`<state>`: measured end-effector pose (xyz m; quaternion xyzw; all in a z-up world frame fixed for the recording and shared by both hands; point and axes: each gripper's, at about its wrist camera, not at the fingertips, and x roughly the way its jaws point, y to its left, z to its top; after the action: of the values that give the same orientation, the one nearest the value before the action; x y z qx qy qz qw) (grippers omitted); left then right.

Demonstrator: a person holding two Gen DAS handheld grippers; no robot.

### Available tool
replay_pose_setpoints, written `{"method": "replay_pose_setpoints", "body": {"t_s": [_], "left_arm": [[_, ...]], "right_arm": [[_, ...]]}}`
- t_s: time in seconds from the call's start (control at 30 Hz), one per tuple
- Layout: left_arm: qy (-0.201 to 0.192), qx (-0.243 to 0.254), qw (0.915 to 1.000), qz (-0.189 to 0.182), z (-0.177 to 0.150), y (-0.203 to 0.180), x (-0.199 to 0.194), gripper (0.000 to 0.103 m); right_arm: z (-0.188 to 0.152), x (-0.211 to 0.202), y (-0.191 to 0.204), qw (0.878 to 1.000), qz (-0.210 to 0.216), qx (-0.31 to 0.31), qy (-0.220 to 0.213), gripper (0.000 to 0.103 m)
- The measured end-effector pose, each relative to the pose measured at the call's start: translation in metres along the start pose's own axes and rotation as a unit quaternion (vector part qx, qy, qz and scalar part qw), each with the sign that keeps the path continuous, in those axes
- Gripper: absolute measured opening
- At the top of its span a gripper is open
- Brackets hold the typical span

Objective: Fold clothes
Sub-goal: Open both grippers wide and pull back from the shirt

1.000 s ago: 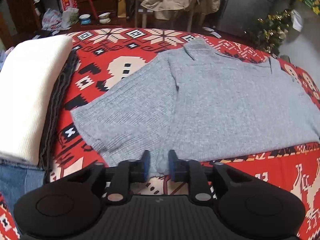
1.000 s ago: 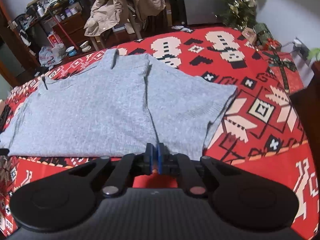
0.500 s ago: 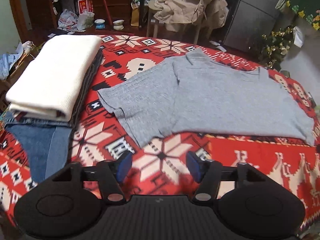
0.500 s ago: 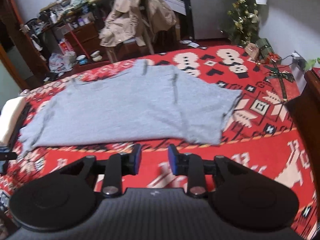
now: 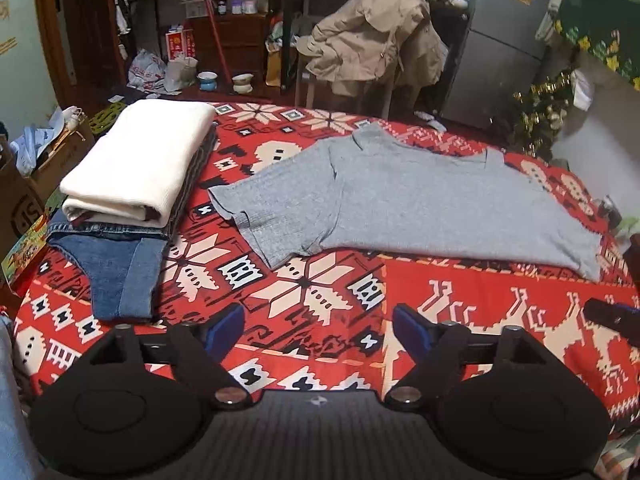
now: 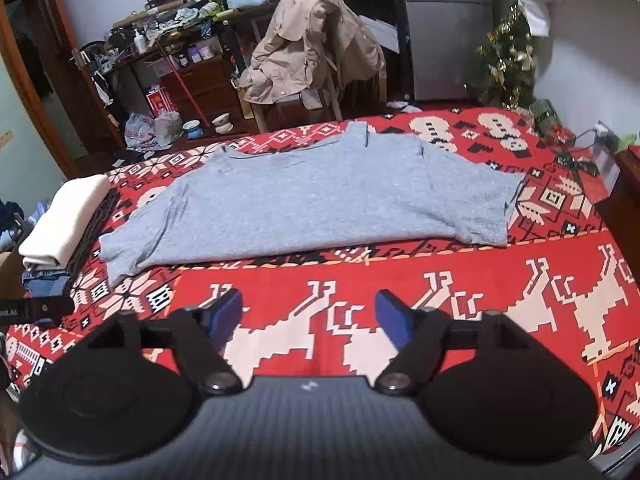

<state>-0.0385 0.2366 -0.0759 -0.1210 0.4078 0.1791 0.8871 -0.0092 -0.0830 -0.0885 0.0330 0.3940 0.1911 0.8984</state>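
A grey short-sleeved shirt [image 5: 400,204] lies spread flat across the red patterned blanket [image 5: 320,300], folded once along its length; it also shows in the right wrist view [image 6: 320,204]. My left gripper [image 5: 319,330] is open and empty, pulled back over the blanket's near part, well short of the shirt's left sleeve. My right gripper [image 6: 309,316] is open and empty, back from the shirt's near edge. The right gripper's tip [image 5: 612,316] shows at the right edge of the left wrist view.
A stack of folded clothes, white knit [image 5: 140,168] on top and blue jeans [image 5: 116,264] below, sits at the blanket's left side. A chair with a beige coat [image 5: 372,40], a fridge [image 5: 496,52] and cluttered shelves stand beyond the bed. A cardboard box [image 5: 24,184] is at left.
Both grippers have let go of the shirt's near edge, opened wide and pulled back toward me. The shirt now lies flat and farther from both grippers.
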Motion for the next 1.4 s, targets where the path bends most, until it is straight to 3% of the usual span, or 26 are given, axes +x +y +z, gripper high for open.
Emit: {"method": "replay_pose_setpoints", "body": {"t_s": [0.07,0.17,0.27,0.37,0.5,0.7,0.83,1.07,1.17,1.27,1.4], "left_arm": [[-0.009,-0.002,1.0000,0.002,-0.001,-0.001,-0.004,0.091],[-0.017,0.028,0.9993,0.017,-0.002,-0.007,-0.005,0.091],[-0.003,0.046,0.9989,-0.001,-0.001,-0.008,-0.002,0.091],[0.007,0.062,0.9978,-0.021,0.000,-0.007,0.002,0.091],[0.023,0.046,0.9981,-0.034,0.005,0.000,0.008,0.090],[0.013,0.006,0.9996,-0.025,0.030,0.019,0.011,0.088],[0.032,-0.070,0.9968,-0.022,0.051,0.042,0.032,0.085],[0.066,-0.191,0.9794,-0.013,0.083,0.081,0.069,0.080],[0.072,-0.233,0.9696,-0.018,0.094,0.098,0.080,0.076],[0.080,-0.252,0.9643,-0.013,0.097,0.103,0.092,0.065],[0.095,-0.240,0.9659,0.003,0.098,0.099,0.110,0.055]], "right_arm": [[-0.002,-0.003,0.008,1.000,-0.008,-0.008,-0.006,0.083],[-0.001,-0.004,0.016,0.999,-0.020,-0.024,-0.011,0.092],[0.002,-0.005,0.029,0.998,-0.044,-0.046,-0.018,0.102],[0.005,-0.006,0.043,0.995,-0.068,-0.072,-0.024,0.102],[0.011,-0.007,0.052,0.995,-0.074,-0.071,-0.018,0.102],[0.025,-0.002,0.045,0.997,-0.051,-0.047,-0.021,0.102],[0.053,0.022,0.037,0.997,-0.045,-0.051,-0.019,0.102],[0.123,0.064,0.000,1.000,-0.014,0.016,-0.001,0.102],[0.140,0.081,-0.011,1.000,-0.008,0.012,-0.009,0.102],[0.148,0.096,-0.020,1.000,-0.004,0.003,-0.018,0.102],[0.143,0.117,-0.034,1.000,0.017,0.017,-0.016,0.102]]}}
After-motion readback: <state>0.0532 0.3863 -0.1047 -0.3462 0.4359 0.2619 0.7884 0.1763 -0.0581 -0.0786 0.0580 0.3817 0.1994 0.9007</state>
